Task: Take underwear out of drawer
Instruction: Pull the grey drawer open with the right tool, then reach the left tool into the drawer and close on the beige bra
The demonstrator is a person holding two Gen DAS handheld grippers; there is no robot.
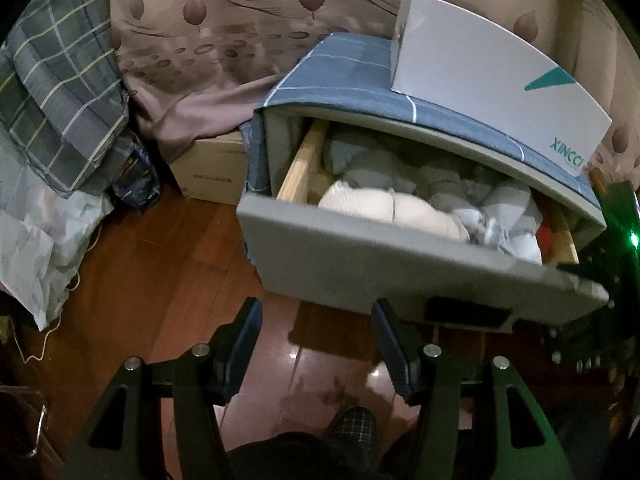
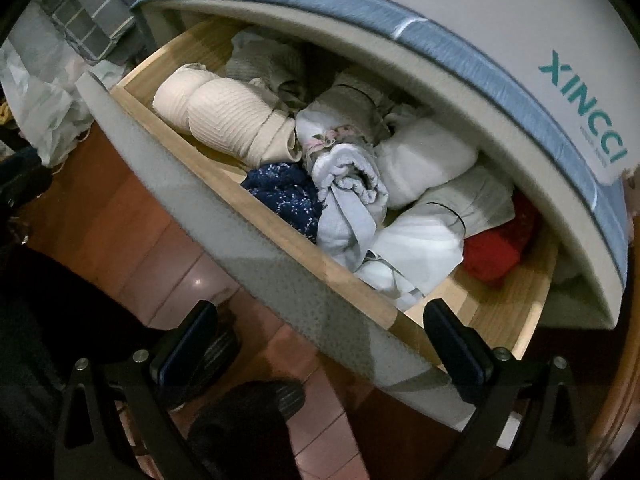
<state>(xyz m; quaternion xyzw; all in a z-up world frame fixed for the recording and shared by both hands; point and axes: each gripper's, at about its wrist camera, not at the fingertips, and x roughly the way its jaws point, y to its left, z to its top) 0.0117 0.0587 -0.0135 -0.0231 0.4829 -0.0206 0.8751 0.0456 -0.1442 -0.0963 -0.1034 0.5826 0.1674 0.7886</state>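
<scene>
The grey drawer [image 1: 360, 264] of a bedside cabinet is pulled open; in the right wrist view its front panel [image 2: 224, 216] runs diagonally. Inside lie rolled and bunched underwear: a cream ribbed roll [image 2: 228, 120], also seen from the left [image 1: 384, 208], a navy speckled piece [image 2: 286, 196], a pale blue-grey piece [image 2: 348, 200], white pieces [image 2: 424, 168] and a red one [image 2: 496, 252]. My left gripper [image 1: 316, 312] is open and empty, low in front of the drawer. My right gripper [image 2: 320, 316] is open and empty, its jaws astride the drawer's front panel.
A white XINCCI box [image 1: 492, 80] sits on the cabinet's blue cloth top [image 1: 332, 68]. A cardboard box [image 1: 216, 172] and plaid bedding [image 1: 60, 92] stand left of the cabinet. The floor [image 1: 180, 264] is glossy wood. A person's slippered foot [image 2: 256, 412] is below.
</scene>
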